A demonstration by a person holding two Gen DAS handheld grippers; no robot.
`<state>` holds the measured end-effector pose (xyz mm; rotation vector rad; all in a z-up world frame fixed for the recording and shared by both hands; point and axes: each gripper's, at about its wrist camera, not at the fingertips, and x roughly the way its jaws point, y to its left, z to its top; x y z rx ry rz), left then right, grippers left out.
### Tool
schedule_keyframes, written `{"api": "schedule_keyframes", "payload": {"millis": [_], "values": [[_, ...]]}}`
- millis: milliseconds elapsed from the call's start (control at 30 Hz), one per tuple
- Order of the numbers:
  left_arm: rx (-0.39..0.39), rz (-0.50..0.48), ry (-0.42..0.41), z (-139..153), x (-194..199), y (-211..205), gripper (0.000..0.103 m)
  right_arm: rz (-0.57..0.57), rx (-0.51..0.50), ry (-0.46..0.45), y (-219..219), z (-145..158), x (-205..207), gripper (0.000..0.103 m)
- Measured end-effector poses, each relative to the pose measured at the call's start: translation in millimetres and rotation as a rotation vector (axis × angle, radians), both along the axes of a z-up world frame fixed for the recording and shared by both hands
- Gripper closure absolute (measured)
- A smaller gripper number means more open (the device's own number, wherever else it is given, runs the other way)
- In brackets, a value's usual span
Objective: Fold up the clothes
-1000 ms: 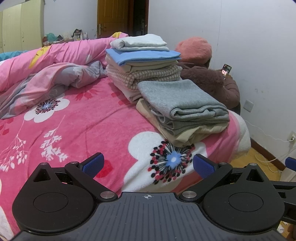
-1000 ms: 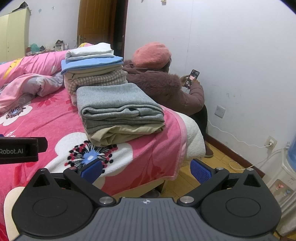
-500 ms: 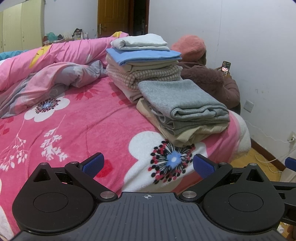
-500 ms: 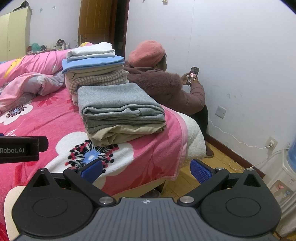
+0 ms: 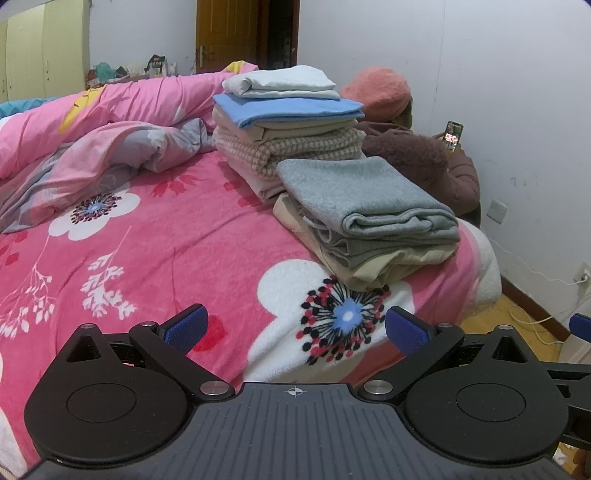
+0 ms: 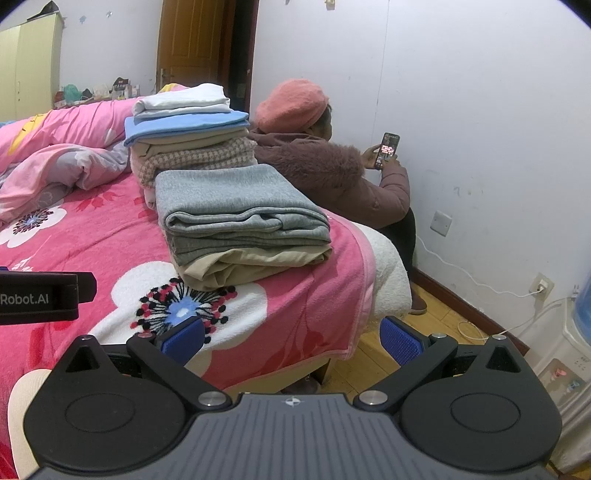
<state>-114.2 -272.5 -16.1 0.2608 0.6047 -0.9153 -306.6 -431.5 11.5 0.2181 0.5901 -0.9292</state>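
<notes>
Showing two folded stacks (image 5: 354,206), two empty, spread grippers (image 5: 293,328)

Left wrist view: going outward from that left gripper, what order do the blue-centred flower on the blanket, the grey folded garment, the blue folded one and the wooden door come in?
1. Blue-centred flower, on the blanket just ahead of the left gripper.
2. Grey folded garment, topping the nearer pile, right of centre.
3. Blue folded garment, high in the farther pile.
4. Wooden door, in the back wall.

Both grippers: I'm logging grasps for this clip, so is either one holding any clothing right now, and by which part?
Nothing is held. The left gripper and right gripper both have their jaws wide apart and empty, short of the folded grey garment.
</notes>
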Motion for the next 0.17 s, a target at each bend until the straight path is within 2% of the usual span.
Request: {"api": "schedule_keyframes", "payload": {"millis": [167], "values": [[0.002,0.000,0.003,-0.6,0.3,-0.5,0.000,0.001,0.001,0.001,-0.1,-0.8,0.5,0.000]]}}
